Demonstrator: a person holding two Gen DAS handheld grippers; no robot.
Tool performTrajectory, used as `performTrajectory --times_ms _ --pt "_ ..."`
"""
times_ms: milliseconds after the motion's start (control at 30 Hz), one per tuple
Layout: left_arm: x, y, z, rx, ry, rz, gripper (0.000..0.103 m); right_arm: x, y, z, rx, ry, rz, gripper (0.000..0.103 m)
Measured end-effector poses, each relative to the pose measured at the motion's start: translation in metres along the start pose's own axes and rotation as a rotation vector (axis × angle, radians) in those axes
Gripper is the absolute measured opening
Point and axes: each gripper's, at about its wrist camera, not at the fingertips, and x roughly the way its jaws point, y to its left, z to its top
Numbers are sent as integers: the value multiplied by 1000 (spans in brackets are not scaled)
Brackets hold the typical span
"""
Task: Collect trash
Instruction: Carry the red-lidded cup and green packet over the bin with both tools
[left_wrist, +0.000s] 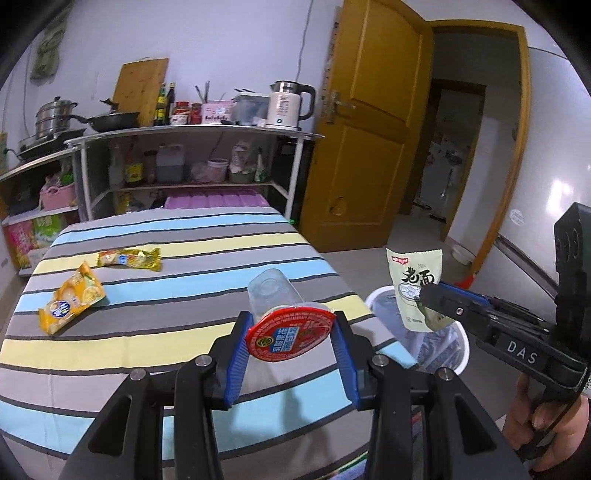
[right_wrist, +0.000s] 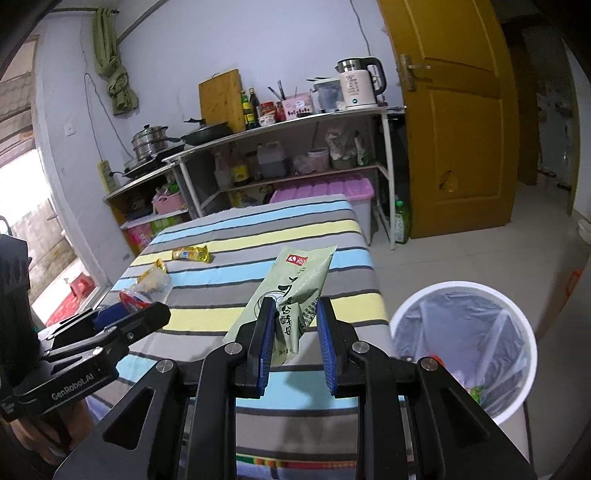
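My left gripper (left_wrist: 291, 328) is shut on a clear plastic cup with a red foil lid (left_wrist: 286, 332), held above the striped table (left_wrist: 147, 332). My right gripper (right_wrist: 295, 325) is shut on a pale green snack wrapper (right_wrist: 295, 291); in the left wrist view that wrapper (left_wrist: 415, 288) hangs over the white bin (left_wrist: 458, 354). In the right wrist view the bin (right_wrist: 461, 347), lined with a clear bag, stands on the floor right of the table. Two yellow wrappers (left_wrist: 72, 299) (left_wrist: 129, 258) lie on the table's far left.
A metal shelf rack (left_wrist: 192, 158) with pots, bottles and a kettle stands behind the table. A purple-lidded storage box (right_wrist: 325, 192) sits under it. A yellow door (left_wrist: 369, 129) stands open at the right, with tiled floor beyond.
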Motion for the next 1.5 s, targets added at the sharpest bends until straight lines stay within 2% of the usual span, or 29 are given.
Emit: performTrajectory --times_ms 333,667,1067,1500 --pt "5 -27 4 40 -3 -33 43 -20 -18 -4 26 -23 -41 24" --pt "25 -43 6 62 15 -67 43 -23 -41 -6 59 -23 -78 24" --pt "64 -69 5 96 51 -117 43 -19 -76 -14 114 -7 -133 24" --pt "121 -115 -3 156 132 -199 43 -14 -125 -27 191 26 -202 24"
